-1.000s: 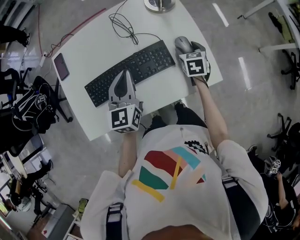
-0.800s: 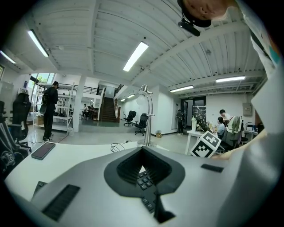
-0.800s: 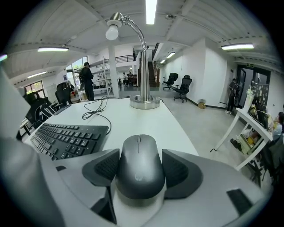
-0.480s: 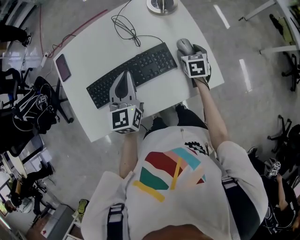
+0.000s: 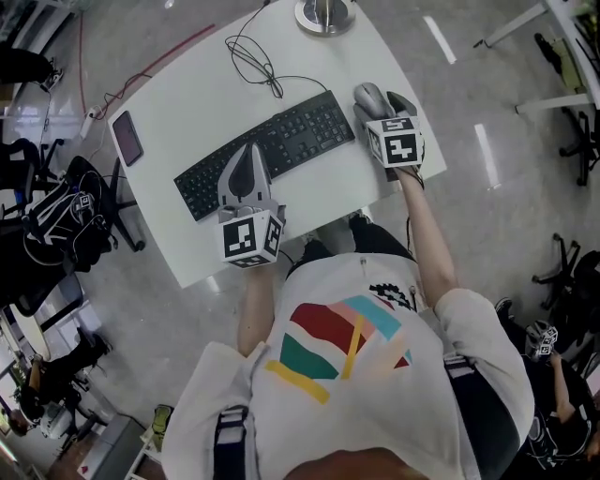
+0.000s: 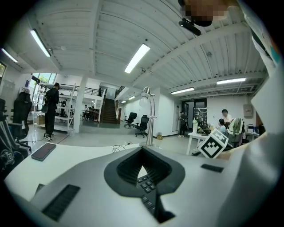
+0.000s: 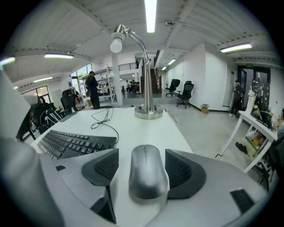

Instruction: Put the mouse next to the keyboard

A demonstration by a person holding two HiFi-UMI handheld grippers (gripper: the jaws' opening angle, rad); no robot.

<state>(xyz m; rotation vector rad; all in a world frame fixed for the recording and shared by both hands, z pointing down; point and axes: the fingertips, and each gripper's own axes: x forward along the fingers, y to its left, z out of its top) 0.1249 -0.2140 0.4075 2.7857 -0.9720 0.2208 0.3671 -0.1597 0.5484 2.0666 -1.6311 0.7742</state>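
**Mouse sits between your spread right jaws, beside the keyboard**

Your right gripper [image 7: 145,177] has its jaws spread, with the mouse [image 5: 367,94] lying on the table [image 5: 187,84] between them. In the right gripper view a strip of bare table shows between the left pad [image 7: 106,166] and the mouse. The right pad [image 7: 184,170] is close against the mouse's other side, and you cannot tell whether it touches. The mouse lies flat, its narrow end pointing away from you toward the lamp base [image 5: 324,14] at the top edge of the head view.

In the head view the mouse is right of centre in the upper part of the frame, just beside the right end of the keyboard [image 5: 267,150] and near the table's right edge.

Your left gripper [image 5: 249,155] has its jaws pressed together and holds nothing. Its tip is over the keyboard's near edge, and keys show through the gap behind the tips in the left gripper view.

A phone [image 5: 125,137] lies at the table's left edge, and a cable [image 5: 253,56] loops above the keyboard.
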